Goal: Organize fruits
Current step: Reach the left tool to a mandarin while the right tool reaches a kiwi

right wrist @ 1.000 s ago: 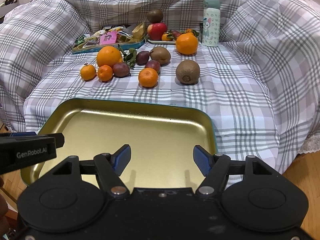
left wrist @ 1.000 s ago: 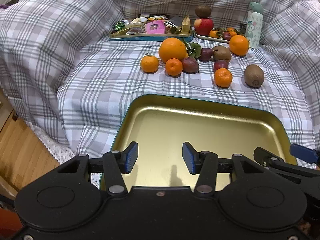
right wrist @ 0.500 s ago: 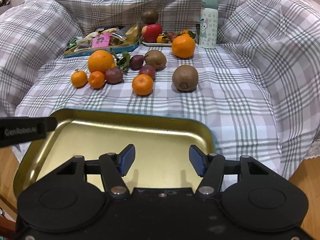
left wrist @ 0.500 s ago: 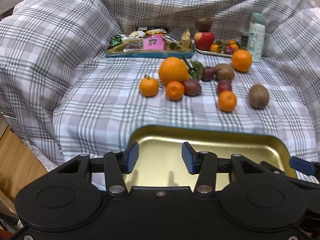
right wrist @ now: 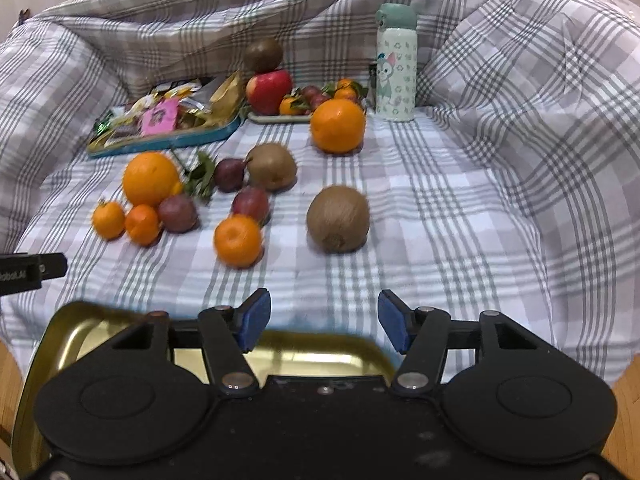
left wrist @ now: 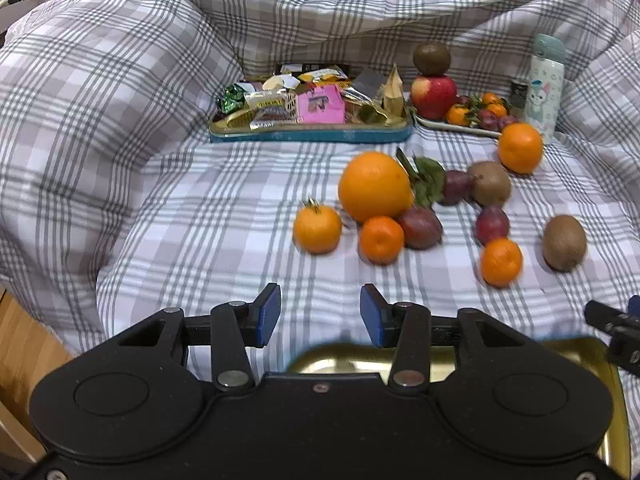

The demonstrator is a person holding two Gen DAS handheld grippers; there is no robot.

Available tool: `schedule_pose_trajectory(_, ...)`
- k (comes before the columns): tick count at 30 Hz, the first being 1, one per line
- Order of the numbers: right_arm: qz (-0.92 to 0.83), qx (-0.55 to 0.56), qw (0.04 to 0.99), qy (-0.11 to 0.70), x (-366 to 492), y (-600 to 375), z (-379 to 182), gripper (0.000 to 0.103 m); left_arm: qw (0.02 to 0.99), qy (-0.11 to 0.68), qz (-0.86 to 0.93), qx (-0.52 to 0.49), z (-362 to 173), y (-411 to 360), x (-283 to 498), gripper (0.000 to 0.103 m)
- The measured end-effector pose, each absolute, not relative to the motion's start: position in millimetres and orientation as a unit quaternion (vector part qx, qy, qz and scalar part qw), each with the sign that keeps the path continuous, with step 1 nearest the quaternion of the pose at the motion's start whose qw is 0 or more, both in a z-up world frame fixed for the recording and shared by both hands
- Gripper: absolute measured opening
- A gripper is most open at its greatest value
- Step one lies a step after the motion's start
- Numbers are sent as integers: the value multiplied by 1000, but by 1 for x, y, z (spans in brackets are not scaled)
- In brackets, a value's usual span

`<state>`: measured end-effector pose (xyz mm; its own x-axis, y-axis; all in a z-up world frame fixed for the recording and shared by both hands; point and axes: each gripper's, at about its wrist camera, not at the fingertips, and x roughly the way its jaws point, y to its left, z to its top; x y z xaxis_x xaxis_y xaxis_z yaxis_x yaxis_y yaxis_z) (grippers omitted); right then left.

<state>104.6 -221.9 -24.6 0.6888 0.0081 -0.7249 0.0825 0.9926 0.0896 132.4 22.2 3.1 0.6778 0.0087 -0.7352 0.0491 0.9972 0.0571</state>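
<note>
Loose fruit lies on the checked quilt ahead: a big orange (left wrist: 374,186), small mandarins (left wrist: 317,229) (left wrist: 381,239) (left wrist: 501,261), dark passion fruits (left wrist: 420,227) and a kiwi (left wrist: 564,242). In the right wrist view the kiwi (right wrist: 338,218) and a mandarin (right wrist: 238,240) are nearest. The gold tray (left wrist: 592,350) (right wrist: 80,328) sits mostly hidden under both tools. My left gripper (left wrist: 320,316) hovers over bare cloth, its jaws closing with nothing between them. My right gripper (right wrist: 324,320) stands open and empty, short of the kiwi.
At the back stand a teal tray of snack packets (left wrist: 312,134), a plate (left wrist: 456,126) with an apple, a kiwi and small fruit, and a patterned bottle (left wrist: 544,84). Raised quilt folds ring the flat area. Wooden floor (left wrist: 20,344) shows past the bed's left edge.
Both grippers have moved forward over the gold tray toward the fruit, which looks nearer and larger. Both pairs of jaws have narrowed. The tray has slid under the tools.
</note>
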Motion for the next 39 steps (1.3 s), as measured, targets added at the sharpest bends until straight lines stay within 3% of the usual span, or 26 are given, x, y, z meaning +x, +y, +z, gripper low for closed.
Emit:
schedule_pose_trajectory(19, -34, 61, 912, 403, 195, -235, -41, 62, 904, 426, -20, 29, -21, 38, 209, 52)
schedule_pose_trajectory(39, -34, 77, 897, 434, 222, -239, -73, 62, 898, 437, -31, 40, -42, 29, 237, 55)
